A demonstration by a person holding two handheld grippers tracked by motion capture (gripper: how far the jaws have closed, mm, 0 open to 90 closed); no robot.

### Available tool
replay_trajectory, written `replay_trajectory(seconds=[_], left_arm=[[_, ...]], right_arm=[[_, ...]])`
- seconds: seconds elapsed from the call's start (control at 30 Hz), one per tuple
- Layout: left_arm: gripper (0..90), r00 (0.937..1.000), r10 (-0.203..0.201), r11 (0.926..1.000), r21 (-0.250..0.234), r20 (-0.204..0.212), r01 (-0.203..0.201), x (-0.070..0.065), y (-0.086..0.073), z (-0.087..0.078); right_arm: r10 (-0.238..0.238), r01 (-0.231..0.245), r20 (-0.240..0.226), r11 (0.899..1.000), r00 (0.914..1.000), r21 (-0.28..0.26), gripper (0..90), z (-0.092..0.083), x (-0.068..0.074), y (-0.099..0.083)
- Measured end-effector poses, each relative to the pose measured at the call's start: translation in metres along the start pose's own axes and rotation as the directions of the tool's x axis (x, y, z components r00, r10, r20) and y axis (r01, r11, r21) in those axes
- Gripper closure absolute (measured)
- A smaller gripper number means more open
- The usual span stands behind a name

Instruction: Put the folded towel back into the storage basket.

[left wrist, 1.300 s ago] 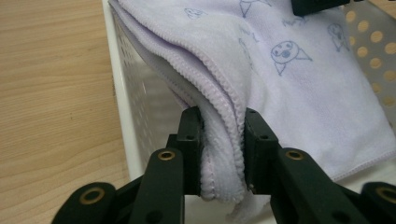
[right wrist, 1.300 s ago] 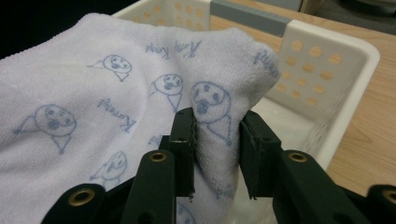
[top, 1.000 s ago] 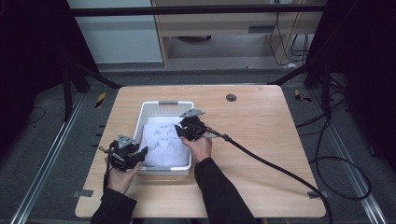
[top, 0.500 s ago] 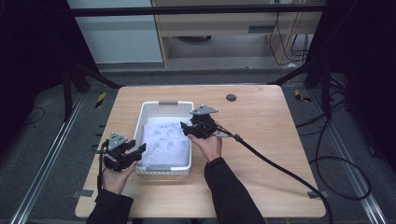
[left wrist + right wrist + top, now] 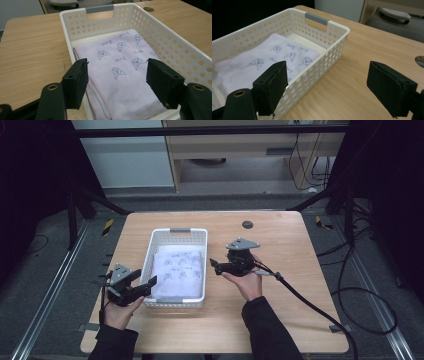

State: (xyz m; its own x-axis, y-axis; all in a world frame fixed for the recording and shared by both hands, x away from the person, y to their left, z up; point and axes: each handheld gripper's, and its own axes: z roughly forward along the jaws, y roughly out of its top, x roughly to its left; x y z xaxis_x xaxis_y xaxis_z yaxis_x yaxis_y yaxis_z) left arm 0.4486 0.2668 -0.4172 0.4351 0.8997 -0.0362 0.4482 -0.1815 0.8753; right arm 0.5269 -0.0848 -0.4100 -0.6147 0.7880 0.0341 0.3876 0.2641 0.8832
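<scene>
Left gripper (image 5: 150, 282) spread wide, jaws just opened, nothing between the pads; poised at the near left corner of the white basket (image 5: 150, 255), pointing in over its near rim toward the folded towel (image 5: 180, 272). Right gripper (image 5: 214, 263) likewise released, jaws just opened and empty, held just right of the basket's right wall, above bare wooden table (image 5: 290, 285), touching nothing.

Towel lying flat on the basket floor, folded into a neat rectangle, pale lilac with small printed bird-like faces and script words, stitched hem along the left edge (image 5: 100, 100). Basket perforated on all walls, grey handle strip (image 5: 180, 230) on the far end, standing left of centre on the table.
</scene>
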Motion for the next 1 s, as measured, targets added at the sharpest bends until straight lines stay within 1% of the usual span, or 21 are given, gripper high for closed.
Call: replay_trajectory(seconds=[0.03,0.07,0.2,0.3,0.37,0.47,0.6,0.67,0.7,0.8,0.9,0.97,1.0], left_arm=[[32.4,1.0,0.0,1.0,0.0,0.0,0.0,0.0,0.0,0.0],[32.4,1.0,0.0,1.0,-0.003,0.002,0.0,0.0,-0.001,-0.001],[30.1,0.9999,0.014,0.9999,-0.005,0.004,-0.014,0.002,-0.005,-0.001],[27.6,0.9996,0.027,0.9996,-0.001,0.008,-0.027,0.003,-0.009,-0.002],[27.1,0.9996,0.027,0.9996,0.003,0.008,-0.027,0.004,-0.011,-0.003],[26.8,0.9997,0.023,0.9997,-0.012,-0.002,-0.023,0.006,-0.015,-0.009],[25.7,0.9997,0.01,0.9993,-0.036,-0.021,-0.011,0.012,-0.02,-0.017],[25.6,0.9997,-0.001,0.9993,-0.039,-0.024,0.0,0.016,-0.024,-0.02],[25.6,0.9994,-0.003,0.9992,-0.041,-0.034,0.001,0.019,-0.026,-0.023],[25.7,0.9992,-0.016,0.9991,-0.04,-0.038,0.015,0.025,-0.033,-0.025],[25.6,0.9985,-0.014,0.9991,-0.04,-0.053,0.012,0.031,-0.04,-0.028],[25.7,0.9986,-0.015,0.9991,-0.041,-0.051,0.013,0.033,-0.044,-0.03],[25.7,0.9985,-0.01,0.9989,-0.045,-0.054,0.007,0.035,-0.046,-0.032]], right_arm=[[0.005,-0.005,-0.003,1.0,1.0,-0.003,15.9,-0.004,-0.002,-0.004],[0.005,-0.005,-0.003,1.0,1.0,-0.003,15.9,-0.004,-0.002,-0.004],[0.014,-0.014,-0.001,1.0,0.9999,0.012,13.9,-0.021,-0.011,-0.019],[0.032,-0.033,0.006,0.999,0.9995,0.021,13.6,-0.034,-0.019,-0.031],[0.057,-0.057,0.008,0.998,0.9983,0.021,13.1,-0.043,-0.025,-0.041],[0.064,-0.065,0.025,0.997,0.9976,0.033,12.5,-0.054,-0.032,-0.054],[0.074,-0.075,0.036,0.997,0.9966,0.035,12.0,-0.069,-0.043,-0.07],[0.083,-0.084,0.038,0.996,0.9958,0.033,11.9,-0.076,-0.048,-0.078],[0.086,-0.087,0.039,0.996,0.9955,0.031,11.9,-0.079,-0.05,-0.081],[0.092,-0.094,0.056,0.995,0.9941,0.031,11.8,-0.088,-0.057,-0.094],[0.094,-0.097,0.07,0.994,0.9931,0.042,11.8,-0.096,-0.064,-0.107],[0.101,-0.104,0.074,0.994,0.9922,0.04,11.9,-0.101,-0.067,-0.114],[0.103,-0.106,0.076,0.994,0.9918,0.038,12.0,-0.104,-0.068,-0.118]])
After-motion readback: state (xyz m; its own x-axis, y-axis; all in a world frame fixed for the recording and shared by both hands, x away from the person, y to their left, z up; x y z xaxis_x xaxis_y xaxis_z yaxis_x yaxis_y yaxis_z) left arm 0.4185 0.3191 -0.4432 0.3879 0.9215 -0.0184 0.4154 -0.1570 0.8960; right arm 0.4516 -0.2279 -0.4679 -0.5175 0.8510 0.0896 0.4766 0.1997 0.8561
